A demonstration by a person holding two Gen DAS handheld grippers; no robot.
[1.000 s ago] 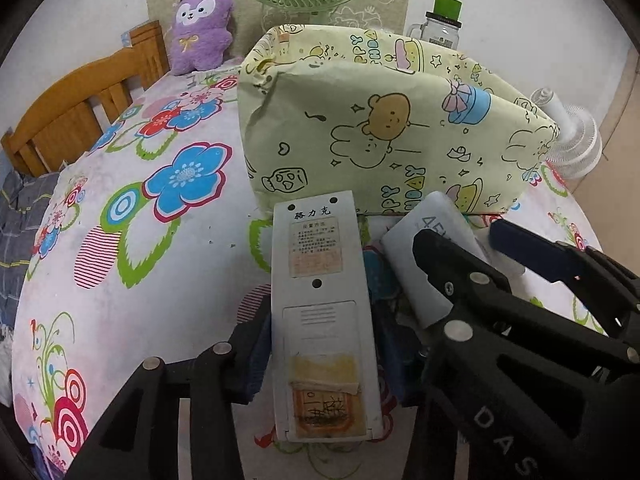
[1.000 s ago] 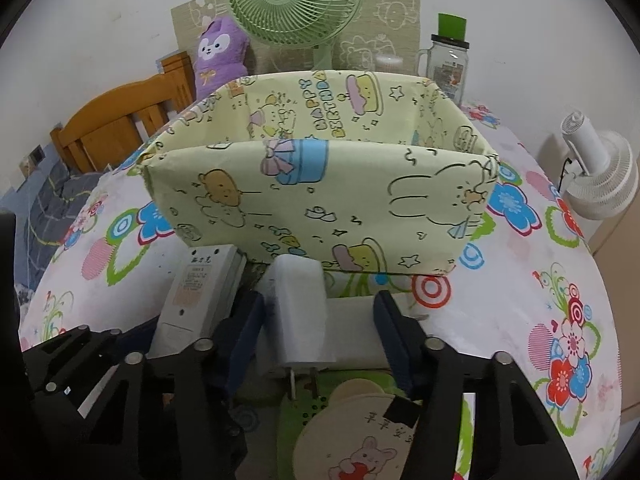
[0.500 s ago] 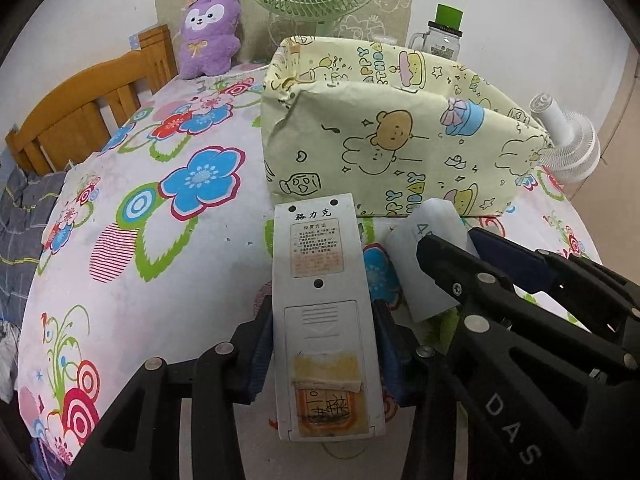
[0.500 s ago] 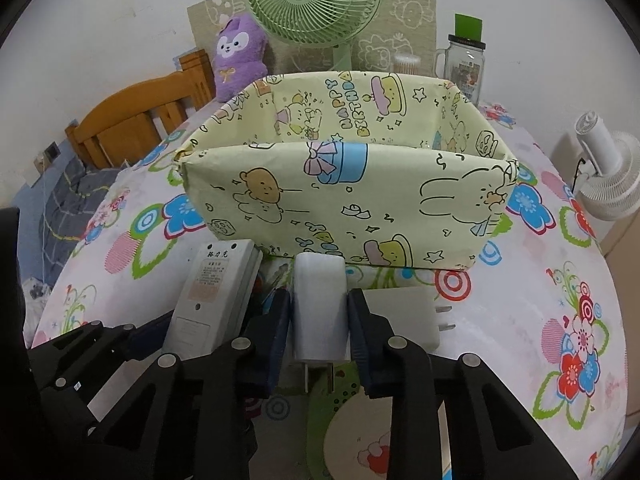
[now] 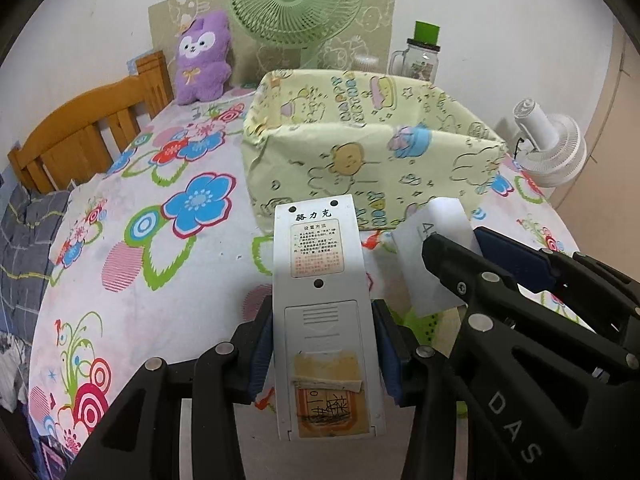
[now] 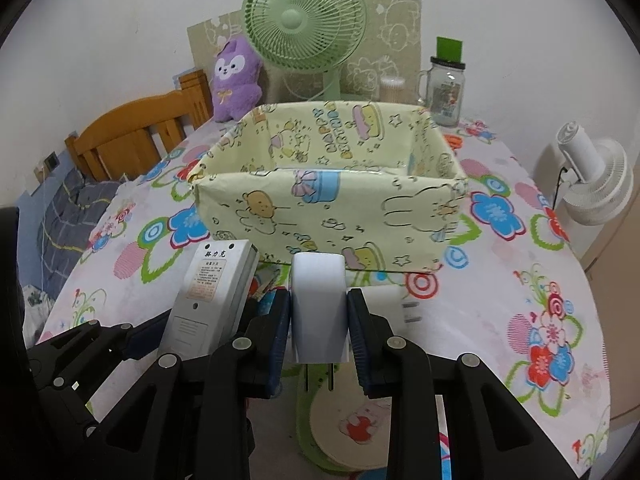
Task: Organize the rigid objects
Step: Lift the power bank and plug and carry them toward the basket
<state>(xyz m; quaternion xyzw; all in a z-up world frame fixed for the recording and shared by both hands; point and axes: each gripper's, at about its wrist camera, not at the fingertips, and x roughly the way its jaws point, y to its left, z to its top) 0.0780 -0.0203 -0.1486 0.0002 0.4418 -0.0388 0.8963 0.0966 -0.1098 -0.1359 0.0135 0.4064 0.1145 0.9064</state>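
My left gripper (image 5: 322, 354) is shut on a grey remote control (image 5: 320, 280), held back-side up above the flowered tablecloth. Just to its right, my right gripper (image 6: 318, 328) is shut on a white plug charger (image 6: 318, 304), prongs pointing toward me. Both appear in each wrist view: the remote control (image 6: 214, 292) at left in the right wrist view, the charger (image 5: 430, 256) at right in the left wrist view. A pale-yellow cartoon-print box (image 6: 332, 188), open on top, stands right behind both. A second white charger (image 6: 386, 306) lies on the cloth beside the right gripper.
A green desk fan (image 6: 304, 28), a purple plush toy (image 6: 236, 80) and a glass jar with a green lid (image 6: 446, 88) stand behind the box. A small white fan (image 6: 592, 180) sits at the right edge. A wooden chair (image 6: 132, 136) stands at left. A green mat (image 6: 344, 428) lies under the grippers.
The right gripper has closed on the white charger and lifted it. Both grippers have risen with their objects, and the box's inside has come into view.
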